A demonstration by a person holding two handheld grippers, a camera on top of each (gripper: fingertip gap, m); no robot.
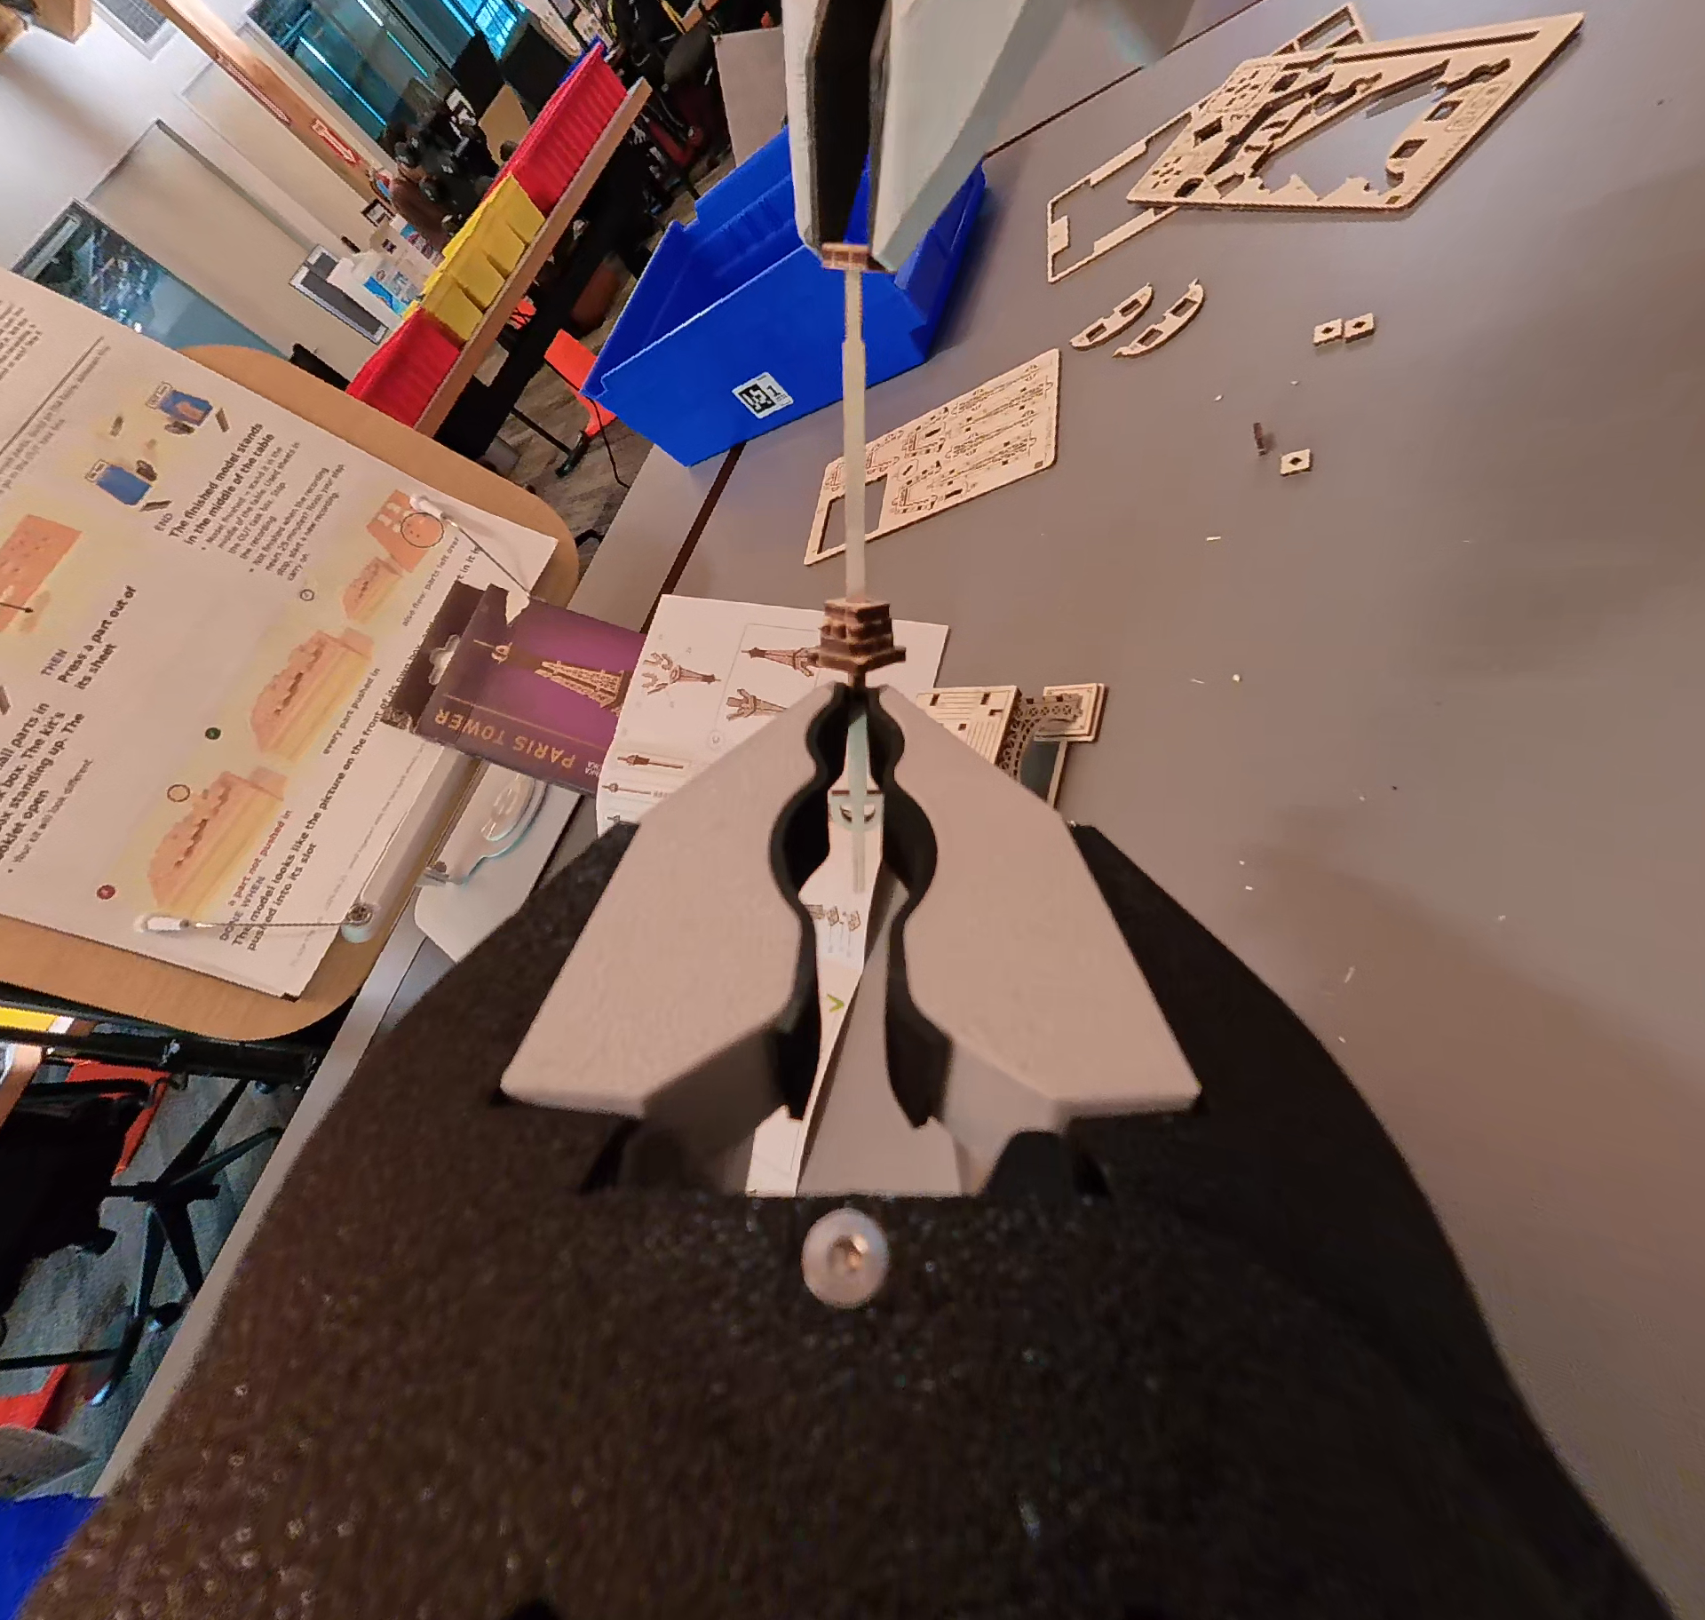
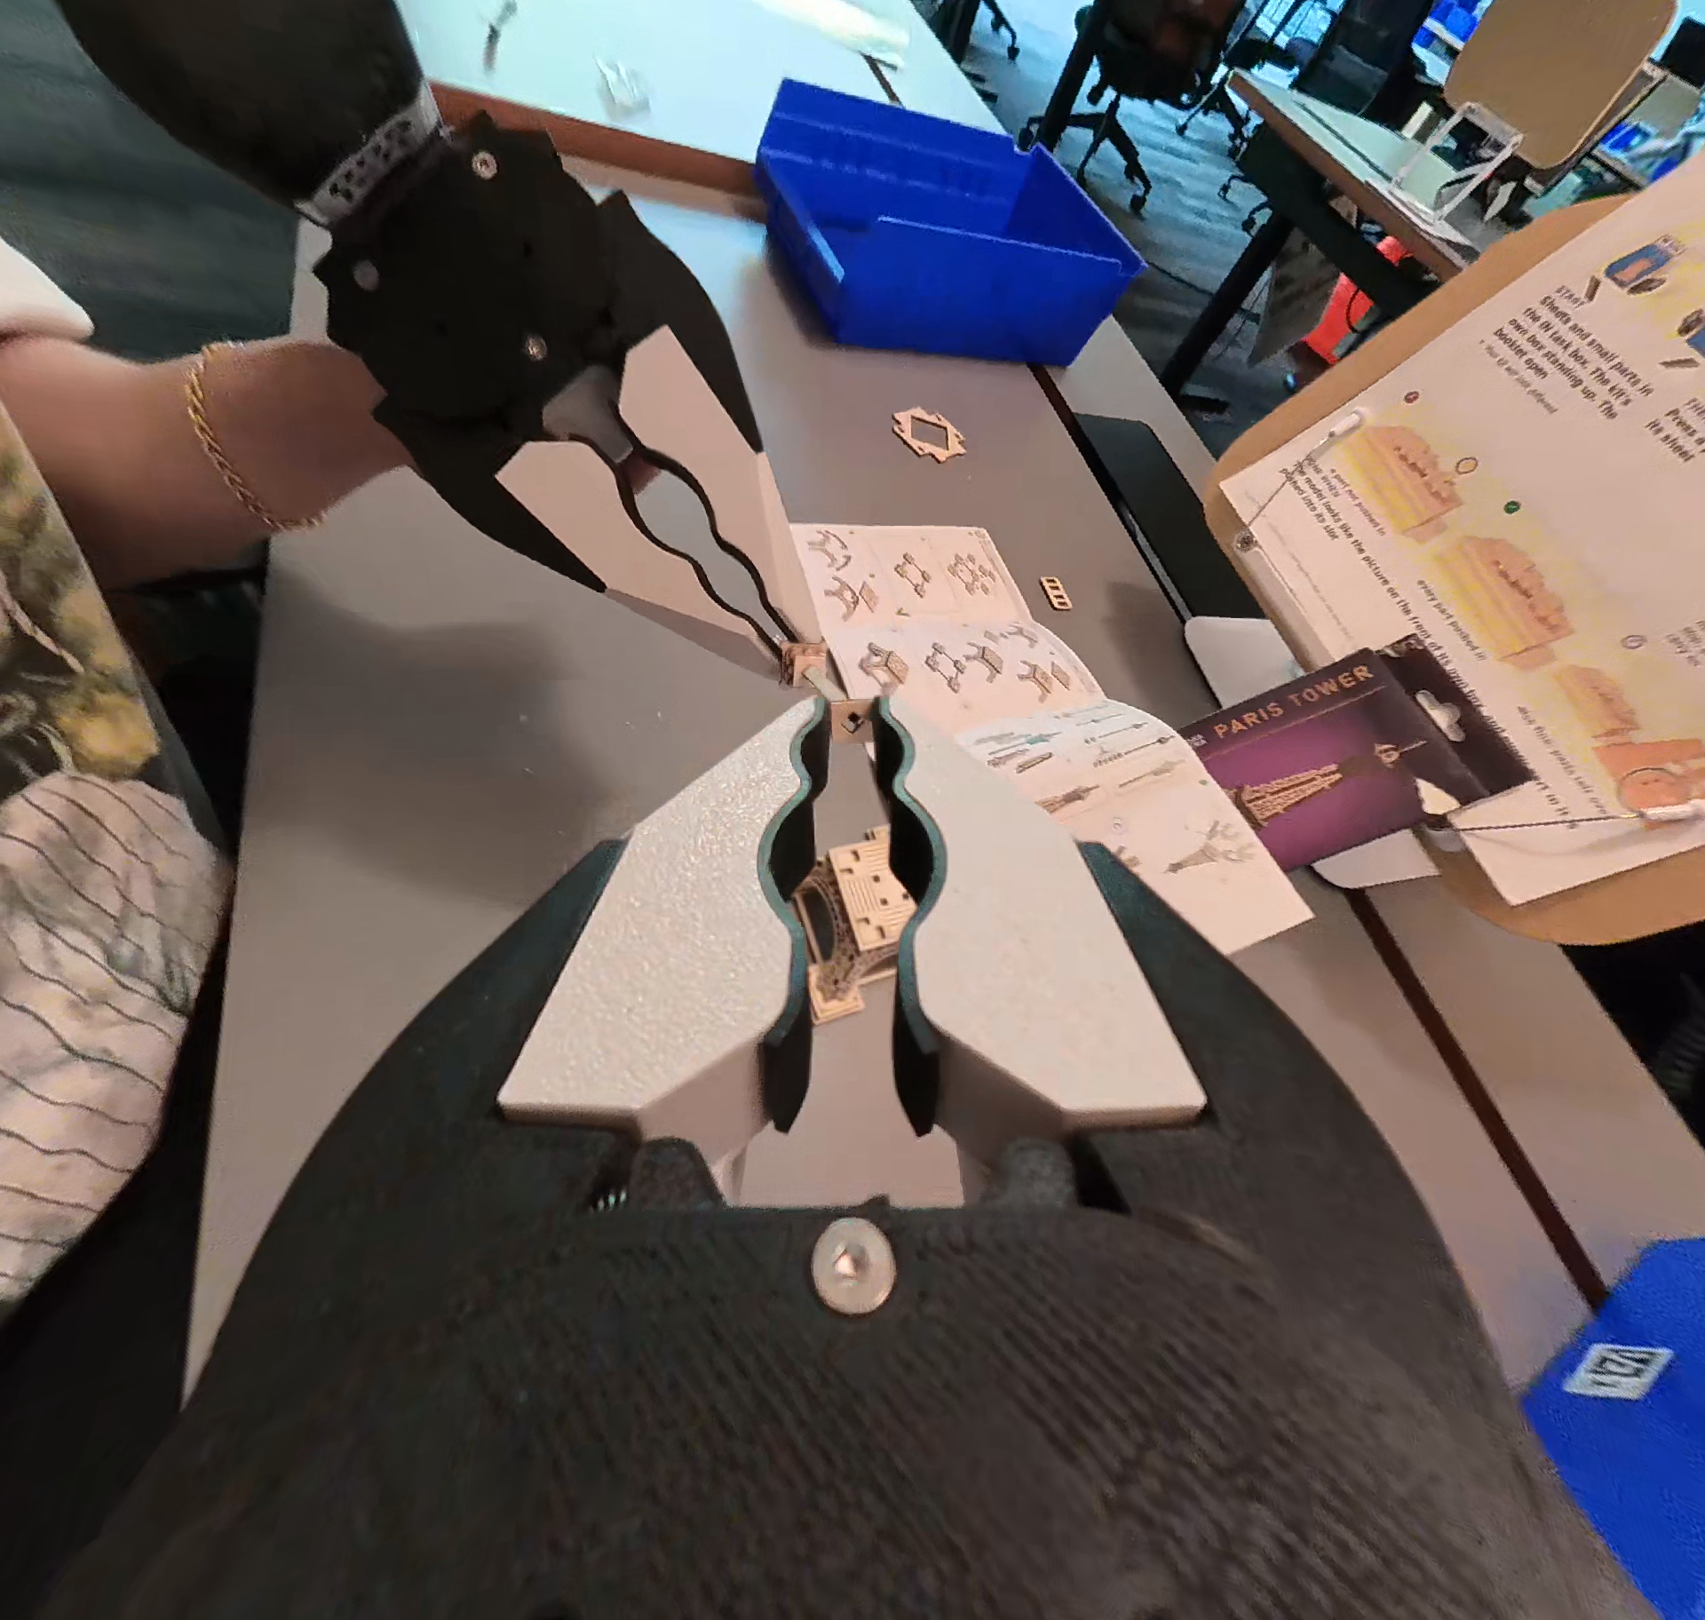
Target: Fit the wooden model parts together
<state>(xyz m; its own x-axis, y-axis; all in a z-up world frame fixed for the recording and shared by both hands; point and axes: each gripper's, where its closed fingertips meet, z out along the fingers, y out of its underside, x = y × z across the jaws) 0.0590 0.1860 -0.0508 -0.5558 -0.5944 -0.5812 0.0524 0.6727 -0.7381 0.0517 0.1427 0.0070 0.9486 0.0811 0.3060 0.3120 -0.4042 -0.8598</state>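
Observation:
My left gripper point(image 1: 858, 692) is shut on a thin wooden spire point(image 1: 856, 441) just below a small stack of square wooden pieces point(image 1: 863, 636) threaded on it. My right gripper point(image 2: 849, 710) is shut on a small square wooden piece with a centre hole point(image 2: 851, 719). It holds that piece at the spire's far tip, as the left wrist view shows point(image 1: 846, 256). In the right wrist view the left gripper point(image 2: 784, 650) comes in from the upper left, its stack point(image 2: 799, 660) just short of my fingertips. The wooden tower base point(image 2: 853, 925) lies on the grey table beneath.
A blue bin point(image 1: 738, 348) stands at the table's far edge. Punched-out wooden sheets point(image 1: 1292, 127) and loose small parts point(image 1: 1135, 321) lie beyond. A folded booklet point(image 2: 1015, 718), a purple kit box point(image 2: 1319, 773) and an instruction board point(image 2: 1476, 561) sit alongside. A person's forearm point(image 2: 231, 431) is behind the left gripper. Left tips to right tips: about 8 cm.

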